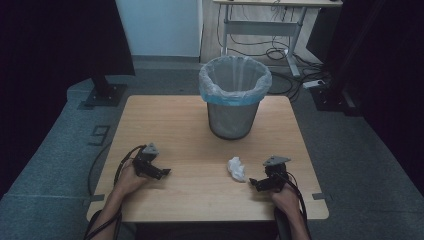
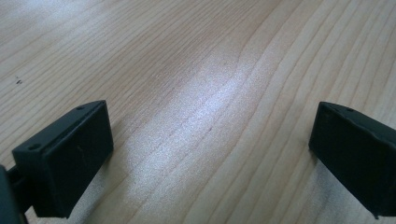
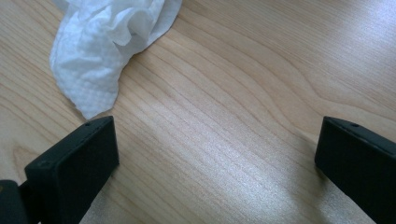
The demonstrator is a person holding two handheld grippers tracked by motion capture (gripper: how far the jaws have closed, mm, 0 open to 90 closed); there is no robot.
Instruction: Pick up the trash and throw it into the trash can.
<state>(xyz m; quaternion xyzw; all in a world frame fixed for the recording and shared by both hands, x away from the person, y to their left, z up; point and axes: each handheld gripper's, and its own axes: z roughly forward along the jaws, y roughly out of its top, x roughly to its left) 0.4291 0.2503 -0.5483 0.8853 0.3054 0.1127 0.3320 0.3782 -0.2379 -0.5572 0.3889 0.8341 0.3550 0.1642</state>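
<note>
While both hands rest near the worktop's (image 1: 165, 125) six o'clock edge in the high view, the crumpled tissue (image 1: 236, 168) lies just at nine o'clock of the right hand-held gripper (image 1: 256, 183), its long axis running roughly from eleven to five. A lined bin (image 1: 235, 95) stands at twelve o'clock. The left hand-held gripper (image 1: 164, 172) points toward three.

Left gripper view: jaws spread wide over bare wood grain.

Right gripper view: jaws spread wide, empty; the tissue (image 3: 109, 46) sits at eleven o'clock, just beyond one jaw, showing dimpled folds.
</note>
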